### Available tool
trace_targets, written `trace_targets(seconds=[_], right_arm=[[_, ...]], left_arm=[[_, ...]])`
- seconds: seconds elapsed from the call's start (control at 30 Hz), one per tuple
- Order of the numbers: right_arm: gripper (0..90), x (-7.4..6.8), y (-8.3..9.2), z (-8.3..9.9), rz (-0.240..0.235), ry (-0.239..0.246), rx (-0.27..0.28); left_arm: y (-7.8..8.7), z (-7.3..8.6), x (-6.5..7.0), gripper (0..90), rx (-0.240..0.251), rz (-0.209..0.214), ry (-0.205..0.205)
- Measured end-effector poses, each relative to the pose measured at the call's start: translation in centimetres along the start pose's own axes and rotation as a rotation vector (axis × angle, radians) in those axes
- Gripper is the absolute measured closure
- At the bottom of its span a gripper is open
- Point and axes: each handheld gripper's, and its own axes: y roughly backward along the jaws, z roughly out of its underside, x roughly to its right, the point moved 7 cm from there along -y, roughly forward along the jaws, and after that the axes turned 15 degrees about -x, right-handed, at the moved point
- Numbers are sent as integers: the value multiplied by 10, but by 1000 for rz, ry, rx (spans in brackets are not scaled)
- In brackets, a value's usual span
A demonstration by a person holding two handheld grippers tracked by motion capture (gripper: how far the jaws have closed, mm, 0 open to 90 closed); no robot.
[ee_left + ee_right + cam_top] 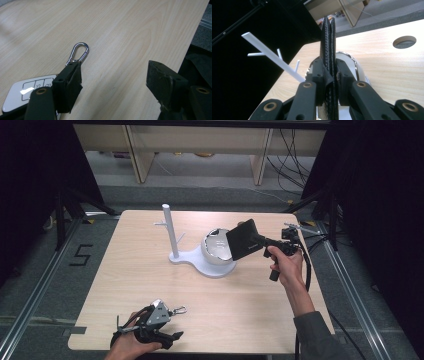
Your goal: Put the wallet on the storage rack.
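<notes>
- Above the bowl, at its right rim, a black wallet hangs tilted in the air, clamped at its lower edge by the right gripper.
- Seen from the right gripper view, both jaws press flat on the wallet, which stands edge-on between them.
- Left of the bowl, on the same white base, rises a white post with short pegs.
- Well in front of the bowl, at the table near edge, the left gripper rests with jaws wide apart, nothing between them.
- Just beside that gripper lies a silver carabiner, attached to a white key fob partly under one jaw.
</notes>
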Motion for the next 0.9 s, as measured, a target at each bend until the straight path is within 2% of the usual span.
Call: trace_targets(seconds=[0.2, 0.23, 0.37, 0.4, 0.47, 0.5, 0.53, 0.57, 0.6, 0.63, 0.67, 0.7, 0.73, 0.77, 0.8, 0.83, 0.9], right_arm=[[804, 4, -13, -5, 24, -8, -20], [804, 6, -15, -6, 34, -9, -20], [805, 9, -24, -8, 26, -35, -20], [804, 13, -32, -9, 44, -40, -27], [804, 12, -34, -9, 40, -48, -31], [804, 14, -42, -9, 36, -56, -35], [804, 14, -42, -9, 36, -56, -35], [804, 12, -45, -8, 33, -80, -44], [804, 13, -54, -7, 37, -87, -63], [804, 13, -54, -7, 37, -87, -63], [804, 15, -57, -7, 44, -57, -54], [803, 18, -63, -6, 45, -50, -59], [803, 19, -70, -4, 50, -55, -69], [803, 19, -70, -4, 50, -55, -69], [803, 19, -73, -3, 51, -54, -73], [803, 20, -78, -1, 52, -49, -76], [802, 21, -86, 3, 54, -62, -96]], left_arm=[[1, 0, 1, 281, -5, 0, 2], [1, -1, 1, 281, -4, -4, -17], [1, -2, 4, 281, 14, 8, -1], [2, -1, 2, 280, 2, -3, -13], [2, 0, 2, 280, 4, 2, -8], [1, -1, 3, 280, 14, 6, 5], [1, 0, 2, 280, 7, 3, -2], [1, 0, 2, 280, 4, 2, -5], [1, 0, 3, 279, 1, 5, -11], [1, 0, 3, 279, 2, 7, -8], [1, 1, 2, 279, -3, 2, -13], [1, 1, 1, 279, -10, 1, -11], [0, 2, 2, 279, -5, 7, -14], [0, 2, 2, 279, -5, 7, -14], [-1, 3, -1, 279, -11, -7, -13], [-1, 3, -1, 279, -8, -1, 5], [-1, 4, -3, 279, -14, -9, -4]])
